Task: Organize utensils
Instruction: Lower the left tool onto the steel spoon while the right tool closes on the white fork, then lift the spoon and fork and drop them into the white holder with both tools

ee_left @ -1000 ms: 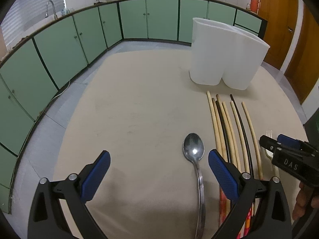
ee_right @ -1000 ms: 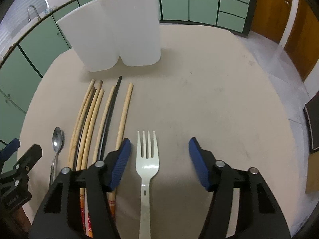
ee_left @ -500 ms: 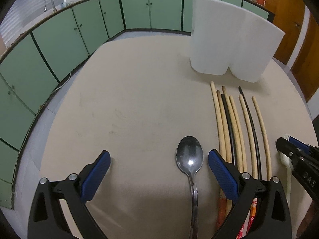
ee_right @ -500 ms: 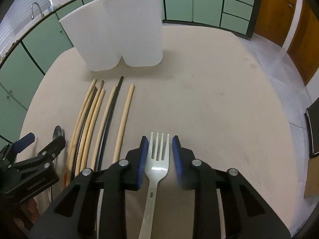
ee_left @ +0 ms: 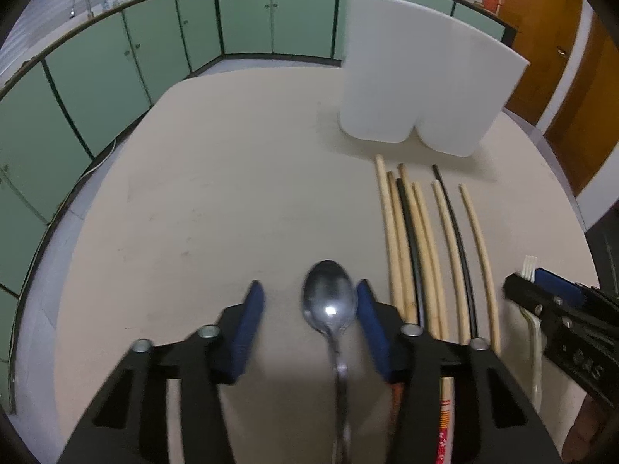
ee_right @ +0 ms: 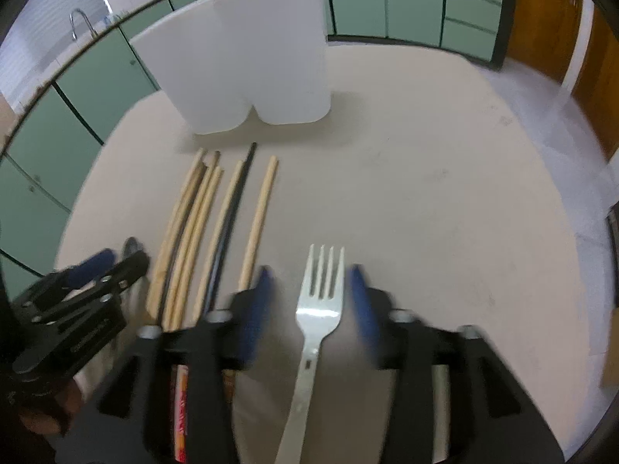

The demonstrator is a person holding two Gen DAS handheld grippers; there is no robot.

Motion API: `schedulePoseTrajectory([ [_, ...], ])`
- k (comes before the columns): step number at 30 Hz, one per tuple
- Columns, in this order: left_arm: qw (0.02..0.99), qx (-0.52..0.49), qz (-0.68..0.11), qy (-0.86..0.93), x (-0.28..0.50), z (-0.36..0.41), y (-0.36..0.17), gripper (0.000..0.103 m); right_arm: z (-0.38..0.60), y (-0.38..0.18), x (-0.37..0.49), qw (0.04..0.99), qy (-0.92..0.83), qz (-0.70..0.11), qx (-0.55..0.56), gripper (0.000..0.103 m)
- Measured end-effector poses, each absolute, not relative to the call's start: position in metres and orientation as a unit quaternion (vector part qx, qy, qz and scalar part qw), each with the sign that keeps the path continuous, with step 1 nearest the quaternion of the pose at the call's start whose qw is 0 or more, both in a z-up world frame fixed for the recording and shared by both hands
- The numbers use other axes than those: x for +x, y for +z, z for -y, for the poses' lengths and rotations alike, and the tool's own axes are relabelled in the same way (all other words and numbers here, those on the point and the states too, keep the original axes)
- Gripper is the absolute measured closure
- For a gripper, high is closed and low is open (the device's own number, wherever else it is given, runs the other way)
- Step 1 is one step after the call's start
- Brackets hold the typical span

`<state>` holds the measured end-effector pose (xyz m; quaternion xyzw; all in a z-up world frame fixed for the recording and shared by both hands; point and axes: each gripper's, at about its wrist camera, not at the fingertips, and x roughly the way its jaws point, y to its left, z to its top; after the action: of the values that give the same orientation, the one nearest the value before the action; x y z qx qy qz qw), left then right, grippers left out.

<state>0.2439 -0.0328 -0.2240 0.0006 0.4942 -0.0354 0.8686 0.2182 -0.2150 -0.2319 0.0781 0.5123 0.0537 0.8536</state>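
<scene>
Kitchen, green cabinet fronts (ee_left: 96, 77) behind; beige table (ee_left: 232, 193). We log: white plastic two-compartment holder (ee_left: 418, 89) at far side; row of wooden and black chopsticks (ee_left: 425, 239) before it. Left gripper (ee_left: 309, 309): jaws just closing, partly open, steel spoon (ee_left: 329, 305) between, bowl beside right pad, no grip. Right gripper (ee_right: 311, 294): jaws just reopening, half open, pale fork (ee_right: 321, 294) between, free.

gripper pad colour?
Blue pads on black fingers, both grippers; clearest in the left wrist view.
</scene>
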Motion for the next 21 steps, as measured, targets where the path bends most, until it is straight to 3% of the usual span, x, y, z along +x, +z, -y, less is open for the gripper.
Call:
schedulePoseTrajectory([
  [3, 0.871, 0.005, -0.489, -0.044, 0.241, 0.039, -0.223, 0.075, 0.218, -0.231, 0.213, 0.854, 0.05, -0.512, 0.073, 0.049],
  [10, 0.873, -0.002, -0.485, -0.046, 0.235, 0.038, -0.221, 0.075, 0.224, -0.231, 0.215, 0.852, 0.041, -0.515, 0.091, 0.052],
  [14, 0.875, 0.003, -0.483, -0.046, 0.234, 0.035, -0.224, 0.075, 0.226, -0.233, 0.22, 0.845, 0.025, -0.524, 0.103, 0.064],
  [17, 0.877, 0.007, -0.478, -0.047, 0.233, 0.035, -0.225, 0.075, 0.223, -0.234, 0.225, 0.844, 0.014, -0.528, 0.093, 0.082],
  [21, 0.88, 0.003, -0.471, -0.054, 0.231, 0.034, -0.224, 0.075, 0.22, -0.234, 0.226, 0.846, 0.024, -0.526, 0.087, 0.082],
])
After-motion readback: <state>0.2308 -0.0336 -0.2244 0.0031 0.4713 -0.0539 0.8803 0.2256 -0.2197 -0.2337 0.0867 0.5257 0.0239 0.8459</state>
